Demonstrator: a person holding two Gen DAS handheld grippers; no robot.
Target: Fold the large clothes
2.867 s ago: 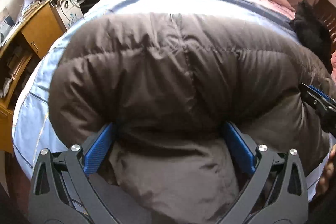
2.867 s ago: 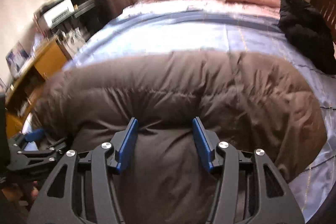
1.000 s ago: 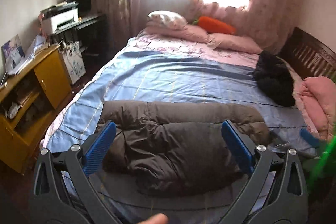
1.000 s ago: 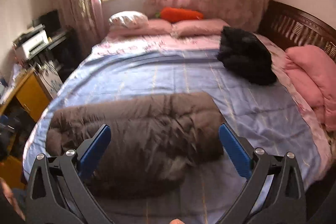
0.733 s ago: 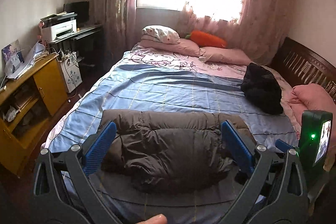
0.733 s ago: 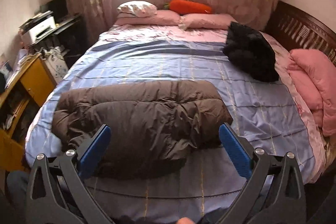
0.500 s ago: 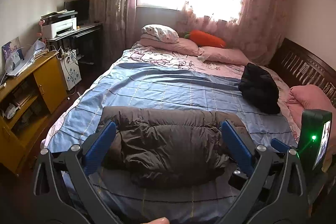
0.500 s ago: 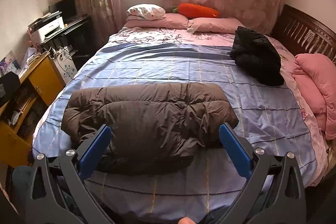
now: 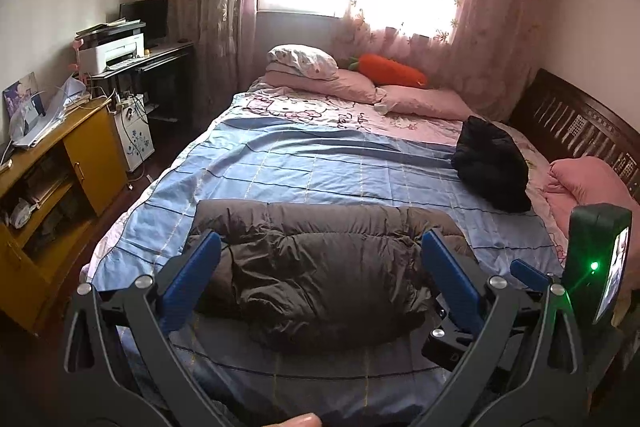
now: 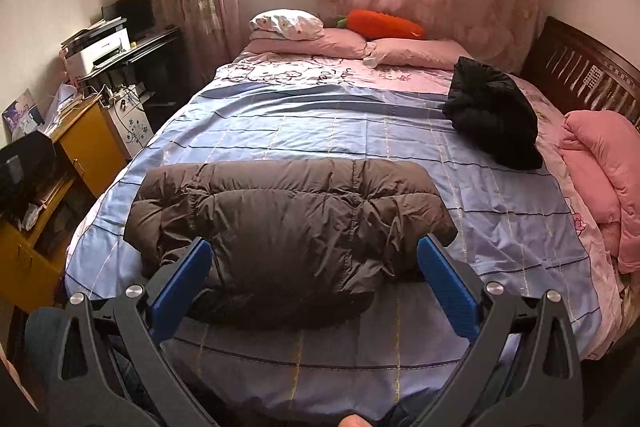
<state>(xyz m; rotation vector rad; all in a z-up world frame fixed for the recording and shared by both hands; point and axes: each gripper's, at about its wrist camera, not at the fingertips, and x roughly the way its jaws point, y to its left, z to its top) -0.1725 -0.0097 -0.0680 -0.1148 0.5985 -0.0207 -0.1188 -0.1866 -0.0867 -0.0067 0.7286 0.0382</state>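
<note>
— Where is the jacket lying right now?

— The brown puffer jacket [image 10: 288, 223] is lying folded into a thick bundle on the blue bedsheet [image 10: 320, 131], near the foot edge of the bed, closest to me. I am using it as my landmark: the black garment [image 10: 492, 115] is sitting well beyond it toward the right side, close to the wooden headboard [image 10: 580, 71], and the pink quilt [image 10: 604, 163] is bunched to its right at the bed's edge.

— And what are your grippers doing?

— I am holding my left gripper [image 9: 320, 279] above the jacket with its blue fingers [image 9: 192, 275] spread wide, grasping nothing. My right gripper [image 10: 316, 279] is hanging the same way, released, jaws wide apart and clear of the fabric.

— Anything else around the jacket?

— Far beyond it, the pink pillows [image 9: 360, 87] and an orange carrot cushion [image 9: 390, 69] are resting under the window. To its left, off the bed, a yellow cabinet [image 9: 60, 167] is standing, with a white printer [image 9: 114, 53] on the desk farther back.
</note>
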